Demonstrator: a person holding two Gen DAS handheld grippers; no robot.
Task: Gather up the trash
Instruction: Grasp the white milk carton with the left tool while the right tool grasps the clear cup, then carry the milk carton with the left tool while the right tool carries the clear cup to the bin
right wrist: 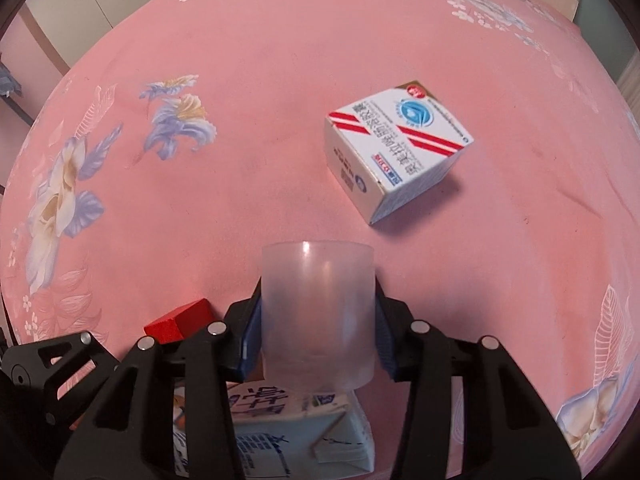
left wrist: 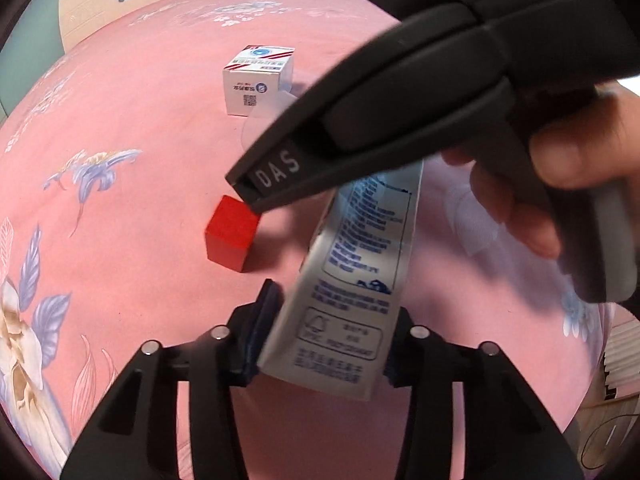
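My left gripper (left wrist: 326, 340) is shut on a silver-white milk carton (left wrist: 352, 280) with blue print, held upright above the pink cloth. The same carton shows in the right wrist view (right wrist: 288, 432) just below the cup. My right gripper (right wrist: 318, 336) is shut on a clear plastic cup (right wrist: 318, 312), held above the carton. In the left wrist view the right gripper's black body (left wrist: 420, 92) crosses above the carton, a hand on its handle. A white medicine box (left wrist: 258, 80) with red stripes lies farther off; it also shows in the right wrist view (right wrist: 394, 148).
A red cube (left wrist: 230, 236) stands on the pink flowered tablecloth (left wrist: 120, 120) left of the carton, and shows in the right wrist view (right wrist: 180, 320) at lower left. A cream cabinet (left wrist: 92, 4) stands beyond the table's far edge.
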